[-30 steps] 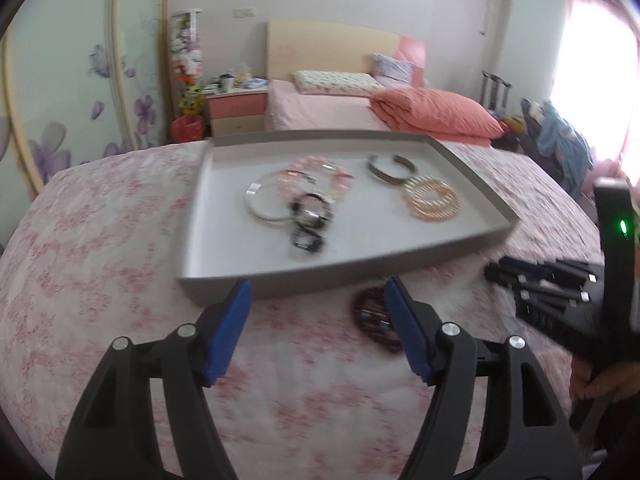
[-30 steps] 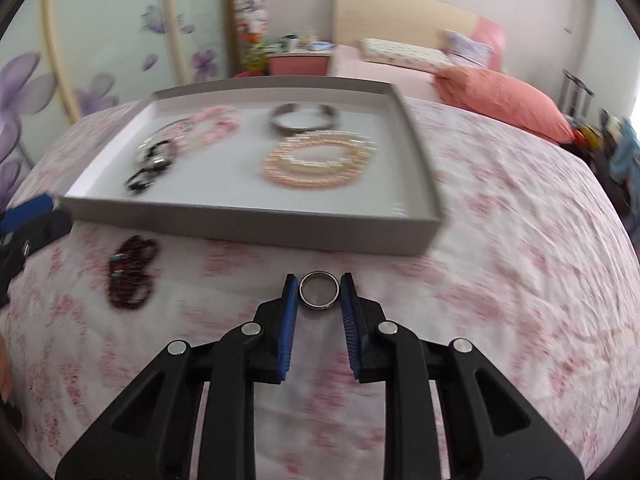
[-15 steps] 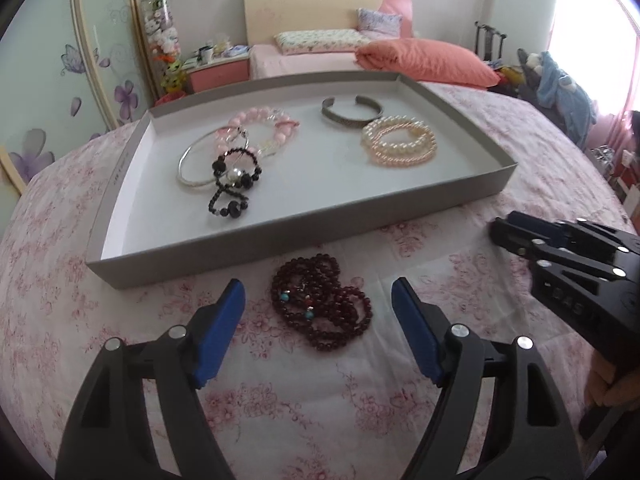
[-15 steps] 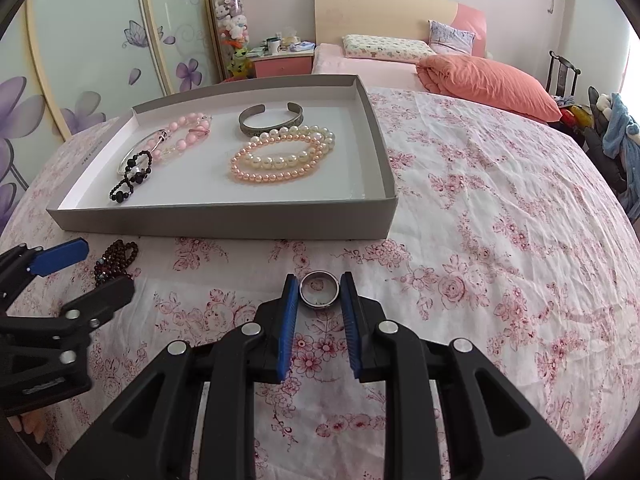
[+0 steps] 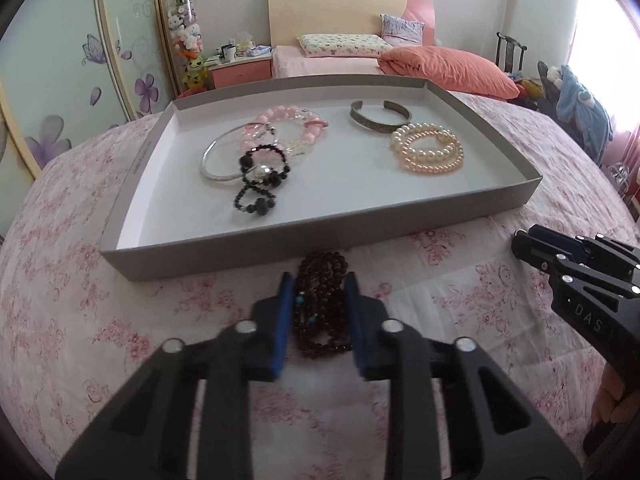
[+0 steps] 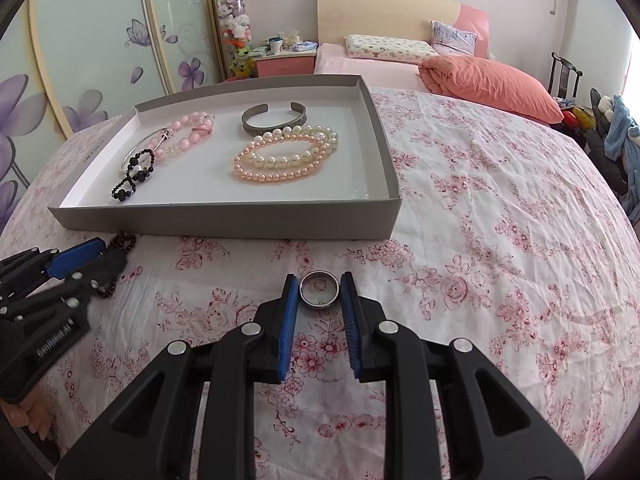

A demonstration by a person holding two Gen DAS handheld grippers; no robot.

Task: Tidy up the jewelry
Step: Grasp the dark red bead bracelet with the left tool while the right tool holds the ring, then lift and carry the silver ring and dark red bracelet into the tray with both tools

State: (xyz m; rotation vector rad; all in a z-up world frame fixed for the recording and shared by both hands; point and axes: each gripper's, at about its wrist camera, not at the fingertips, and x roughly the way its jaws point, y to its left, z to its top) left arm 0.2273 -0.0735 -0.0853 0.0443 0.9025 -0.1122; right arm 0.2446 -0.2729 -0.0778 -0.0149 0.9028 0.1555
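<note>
A grey tray [image 5: 320, 236] [image 6: 224, 220] lies on the floral bedspread and holds a pearl bracelet [image 5: 430, 150] [image 6: 288, 156], a metal cuff [image 5: 380, 118] [image 6: 274, 120], a pink bead bracelet [image 5: 288, 126], a silver bangle [image 5: 218, 160] and a black bead bracelet [image 5: 260, 180]. My left gripper [image 5: 320, 304] [image 6: 86, 258] is shut on a dark red bead bracelet [image 5: 320, 304] lying in front of the tray. My right gripper [image 6: 319, 300] [image 5: 536, 246] is shut on a silver ring [image 6: 319, 290] just above the bedspread.
The tray's front wall stands just beyond both grippers. Bare floral bedspread [image 6: 500, 240] stretches to the right of the tray. A bed with an orange duvet [image 5: 444, 68], a nightstand [image 5: 240, 72] and wardrobe doors are far behind.
My left gripper moved forward over the dark red bead bracelet and closed on it. My right gripper still holds the ring in about the same spot.
</note>
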